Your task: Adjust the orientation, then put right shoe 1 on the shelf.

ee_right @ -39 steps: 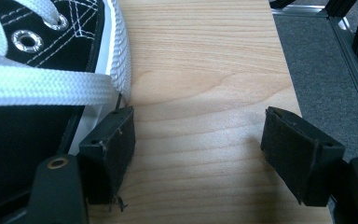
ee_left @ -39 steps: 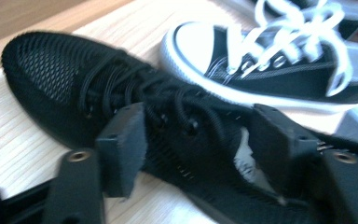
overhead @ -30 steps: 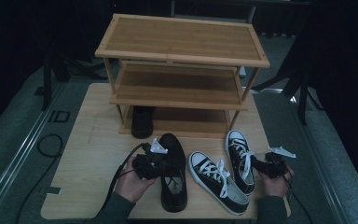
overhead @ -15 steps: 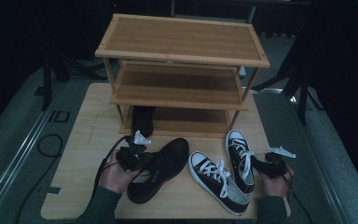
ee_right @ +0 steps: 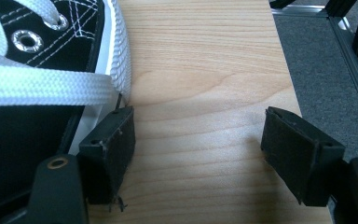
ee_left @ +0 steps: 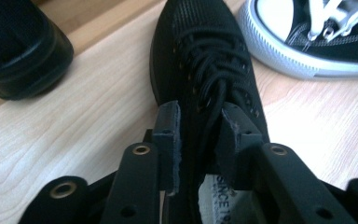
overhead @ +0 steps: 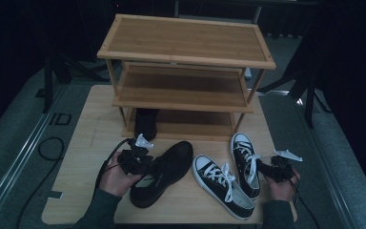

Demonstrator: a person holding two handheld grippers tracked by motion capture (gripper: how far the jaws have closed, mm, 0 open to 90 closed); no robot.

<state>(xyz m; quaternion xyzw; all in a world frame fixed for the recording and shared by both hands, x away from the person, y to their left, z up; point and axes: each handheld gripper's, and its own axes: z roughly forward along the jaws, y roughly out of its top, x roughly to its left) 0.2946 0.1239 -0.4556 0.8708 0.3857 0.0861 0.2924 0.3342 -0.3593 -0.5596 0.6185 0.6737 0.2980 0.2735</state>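
Counter (overhead: pixel 86 143) was pale wood with visible grain, smooth matt finish. Shoe rack (overhead: pixel 186 52) looked like warmer bamboo-type wood, satin. Black lace-up shoe (ee_left: pixel 205 60) had a matt perforated mesh upper and woven cloth laces. Second black shoe (ee_left: pixel 18 51) looked smooth and slightly glossy, leather-like. Sneakers (overhead: pixel 224 183) were black canvas, white ribbed rubber sole edge, flat woven white laces, shiny metal eyelets. Left hand-held gripper (ee_left: pixel 200 135) was matt black plastic with brass-coloured rivets.

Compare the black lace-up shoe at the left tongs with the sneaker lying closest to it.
The black lace-up shoe is black all over, laces included; the nearest sneaker has white laces, toe cap and sole edge. The shoe's toe points up and right toward the shoe rack; the sneaker's toe points up and left. Both lie upright on the table.
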